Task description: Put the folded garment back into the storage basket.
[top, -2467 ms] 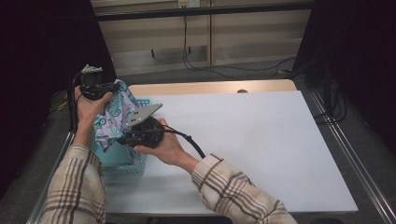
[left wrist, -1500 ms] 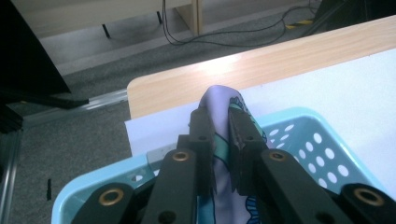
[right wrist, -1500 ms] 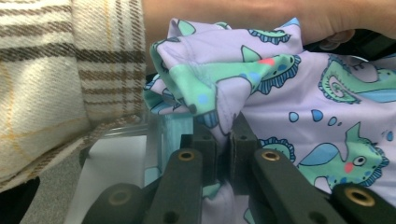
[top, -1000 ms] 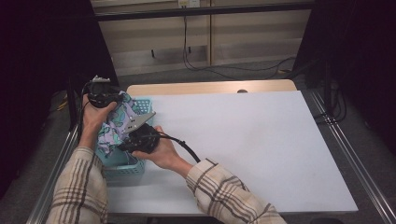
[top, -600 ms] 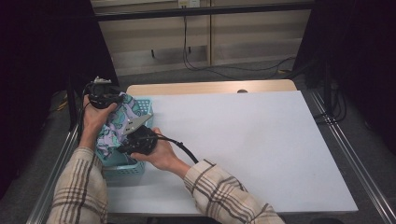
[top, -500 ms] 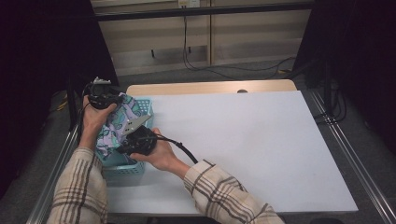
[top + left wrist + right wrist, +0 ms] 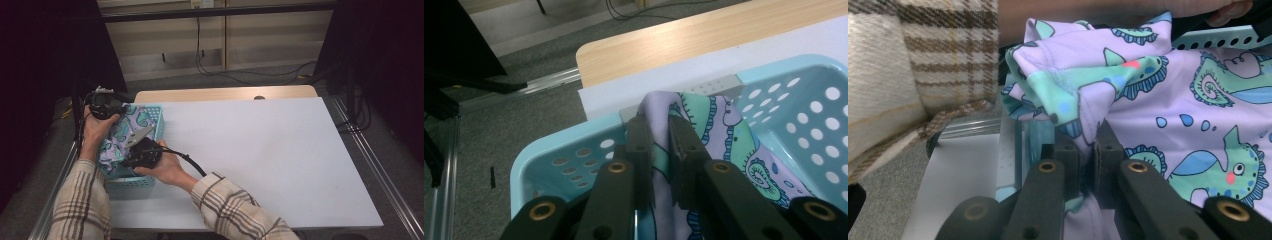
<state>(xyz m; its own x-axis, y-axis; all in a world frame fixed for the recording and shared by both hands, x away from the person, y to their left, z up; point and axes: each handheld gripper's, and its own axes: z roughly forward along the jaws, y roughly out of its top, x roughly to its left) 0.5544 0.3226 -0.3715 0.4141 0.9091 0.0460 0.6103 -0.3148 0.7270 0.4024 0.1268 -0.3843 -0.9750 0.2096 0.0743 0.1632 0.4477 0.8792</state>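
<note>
Both grippers are putting a seahorse-print cloth [image 7: 121, 141] into the turquoise basket [image 7: 131, 182] at the table's [image 7: 260, 150] near-left corner. Step in hand, as I judge it: lowering the cloth into the basket. Most of it sits inside, bunched, part draped over the left rim.

Left gripper [image 7: 659, 145]: jaws nearly closed, pinching a fold of cloth at the basket's far rim. Right gripper [image 7: 1083, 150]: jaws nearly closed on a bunched fold near the basket's near wall.

Next move likely calls for pushing the fabric below the rim, then opening both jaws and lifting clear without dragging cloth back out.

High view gives the basket's place on the table and both plaid sleeves [image 7: 227, 205]. Gripper views give the actual pinches; the left one also shows the perforated inner wall [image 7: 809, 115] and the wooden table edge [image 7: 704, 40].
</note>
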